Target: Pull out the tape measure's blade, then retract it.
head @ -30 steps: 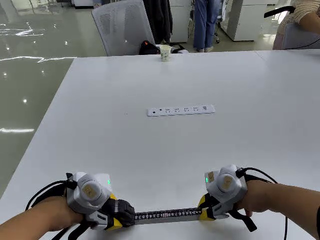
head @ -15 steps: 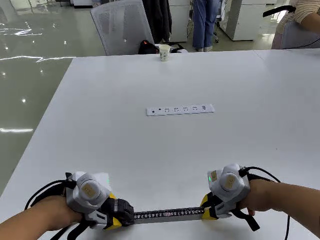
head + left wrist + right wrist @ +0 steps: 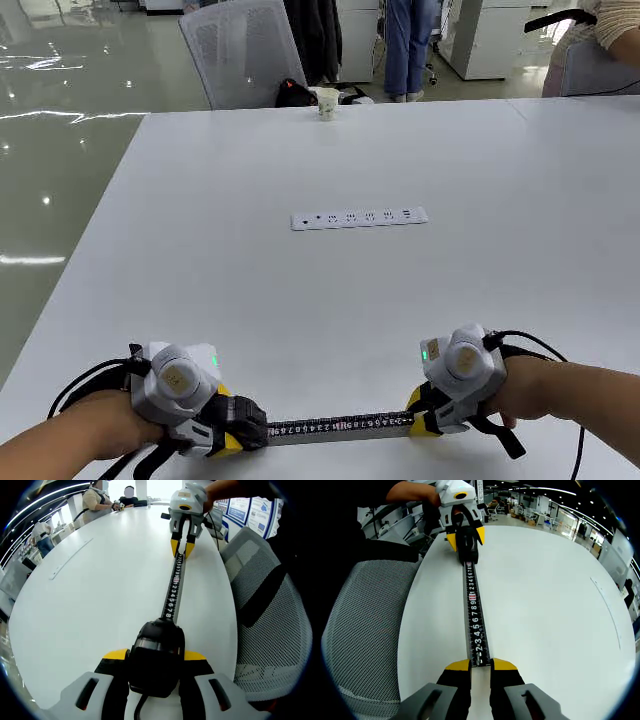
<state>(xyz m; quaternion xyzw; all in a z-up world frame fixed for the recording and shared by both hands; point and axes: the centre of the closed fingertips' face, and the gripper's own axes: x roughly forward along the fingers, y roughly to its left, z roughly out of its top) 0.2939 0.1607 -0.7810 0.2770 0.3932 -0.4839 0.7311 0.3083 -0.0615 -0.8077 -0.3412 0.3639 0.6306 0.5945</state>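
One tape (image 3: 157, 655), black case, sits at the near edge of the table (image 3: 300, 300), clamped in the left gripper (image 3: 236, 430). The yellow-tipped jaws are set case-wide, one against each side of the case. Blade (image 3: 474, 610) is out, running straight from the case mouth to the right gripper (image 3: 419, 424), parallel to the table's near edge and low over the surface; can't tell if it touches the top. Right jaws are nearly together, pinching the blade's end between the yellow tips. In the right gripper view the numerals start right at the jaws and count up toward the case, with a red mark at the ten. The grippers are level with each other, well apart, facing one another along the blade. Black cables (image 3: 85, 385) trail back from both. Power strip (image 3: 359, 217), white, lies flat mid-table, long side roughly parallel to the blade and well clear of it. Cup (image 3: 326, 103) stands upright at the far edge. Far chair (image 3: 240, 55), grey mesh back, is just behind that edge, near the cup. Near chair (image 3: 365, 630), also grey mesh, sits just off the near edge, alongside the blade's run in both gripper views. A person in jeans (image 3: 410, 40) stands beyond the far chair.
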